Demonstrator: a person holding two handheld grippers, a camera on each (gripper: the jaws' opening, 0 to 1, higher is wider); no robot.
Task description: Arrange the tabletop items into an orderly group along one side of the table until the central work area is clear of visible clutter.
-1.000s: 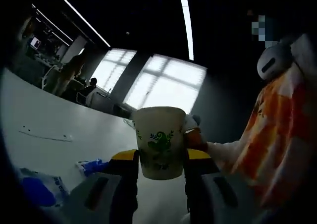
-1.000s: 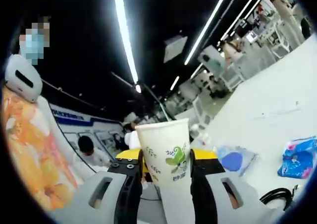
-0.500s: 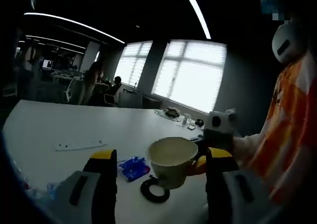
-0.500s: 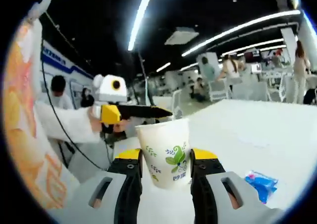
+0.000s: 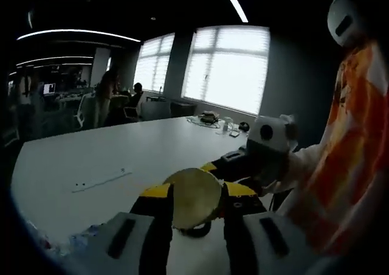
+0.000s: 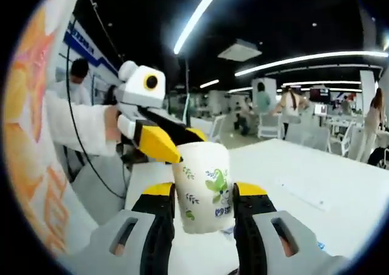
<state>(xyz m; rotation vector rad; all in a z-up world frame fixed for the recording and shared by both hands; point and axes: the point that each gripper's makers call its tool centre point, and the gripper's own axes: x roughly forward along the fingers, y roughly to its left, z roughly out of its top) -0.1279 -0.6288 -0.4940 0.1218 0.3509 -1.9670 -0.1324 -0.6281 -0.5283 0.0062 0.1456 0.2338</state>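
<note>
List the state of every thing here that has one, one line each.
paper cup: held between both pairs of tongs.
right gripper: tongs shut on the paper cup's sides.
left gripper: tongs shut around the paper cup's end, meeting it from the opposite side.

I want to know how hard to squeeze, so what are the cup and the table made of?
The cup looks like thin paper, matte white with a printed green leaf design, so it would likely crush easily. The table has a smooth, plain white top, probably laminate, though the look leaves that open.
</note>
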